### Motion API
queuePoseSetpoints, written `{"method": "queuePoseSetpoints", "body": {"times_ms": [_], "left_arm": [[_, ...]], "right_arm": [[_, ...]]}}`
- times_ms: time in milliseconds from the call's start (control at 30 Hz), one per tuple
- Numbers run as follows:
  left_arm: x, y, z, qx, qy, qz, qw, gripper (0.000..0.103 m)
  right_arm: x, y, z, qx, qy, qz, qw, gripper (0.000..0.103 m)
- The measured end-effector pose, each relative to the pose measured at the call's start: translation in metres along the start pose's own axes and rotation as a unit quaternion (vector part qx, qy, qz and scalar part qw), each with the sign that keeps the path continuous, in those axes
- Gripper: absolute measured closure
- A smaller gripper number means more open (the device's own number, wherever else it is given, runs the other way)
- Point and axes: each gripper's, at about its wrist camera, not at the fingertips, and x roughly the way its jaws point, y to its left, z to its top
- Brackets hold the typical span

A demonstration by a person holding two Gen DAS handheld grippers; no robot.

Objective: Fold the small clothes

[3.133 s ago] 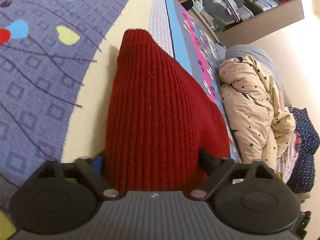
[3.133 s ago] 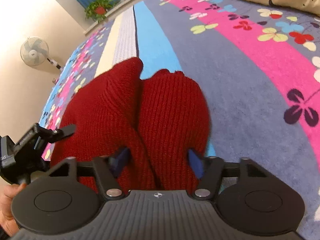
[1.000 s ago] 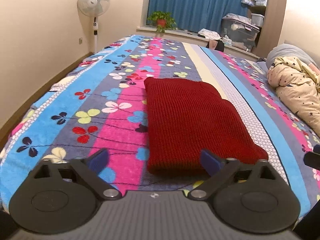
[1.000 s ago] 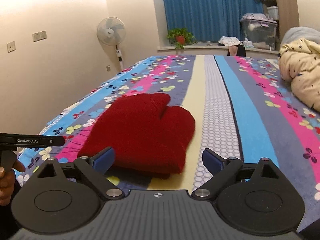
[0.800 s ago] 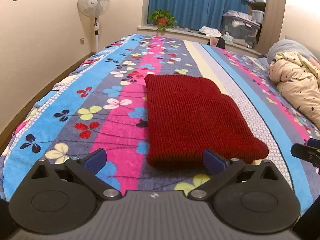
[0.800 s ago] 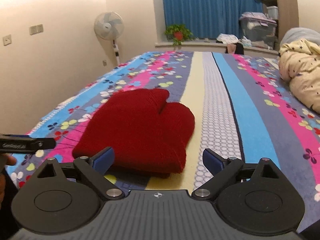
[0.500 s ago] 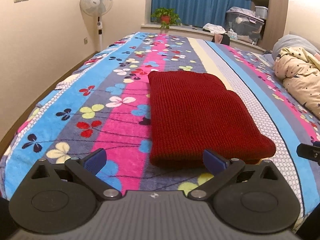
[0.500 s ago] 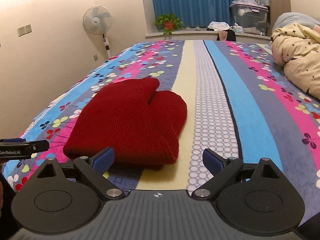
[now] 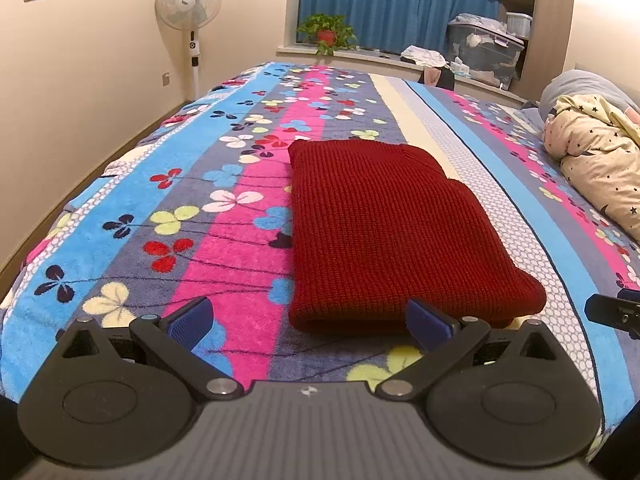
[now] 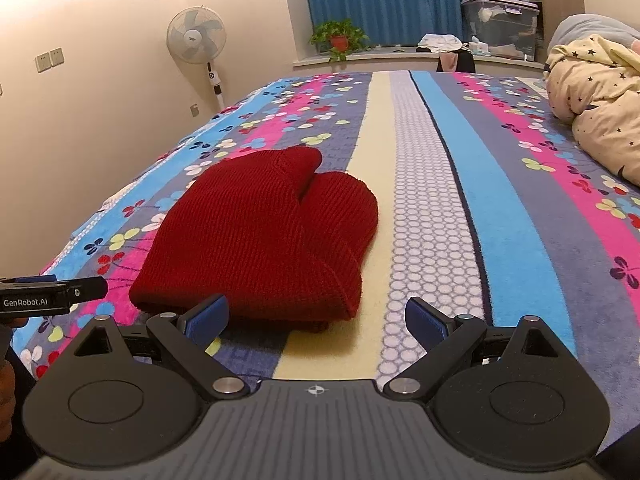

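A dark red knitted garment (image 9: pixel 392 224) lies folded into a flat rectangle on the flowered, striped bedspread (image 9: pixel 168 216). My left gripper (image 9: pixel 308 322) hovers open just short of its near edge, nothing between the blue pads. From the right wrist view the same red garment (image 10: pixel 260 232) lies ahead and to the left, its folded ends rounded. My right gripper (image 10: pixel 316 320) is open and empty, held back from the garment's near right corner. Each gripper's tip shows at the edge of the other's view.
A cream star-print duvet (image 9: pixel 596 160) is bunched at the bed's right side. A standing fan (image 9: pixel 188 4) is by the left wall. A potted plant (image 9: pixel 326 32) and storage boxes (image 9: pixel 484 50) line the window sill beyond the bed. A hand (image 10: pixel 6 384) shows at the left.
Three seconds ago both grippers were pressed close against the red garment. Both have since drawn back and stand open. Over the last second they shifted only slightly; the garment lies still.
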Motion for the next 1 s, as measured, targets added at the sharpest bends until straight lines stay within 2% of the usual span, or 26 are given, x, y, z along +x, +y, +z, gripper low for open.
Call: {"method": "queuePoseSetpoints", "body": {"times_ms": [1000], "left_arm": [[0.0008, -0.0007, -0.0018, 0.005, -0.001, -0.007, 1.0, 0.0]], "right_arm": [[-0.0012, 0.004, -0.0005, -0.018, 0.002, 0.004, 1.0, 0.008]]}}
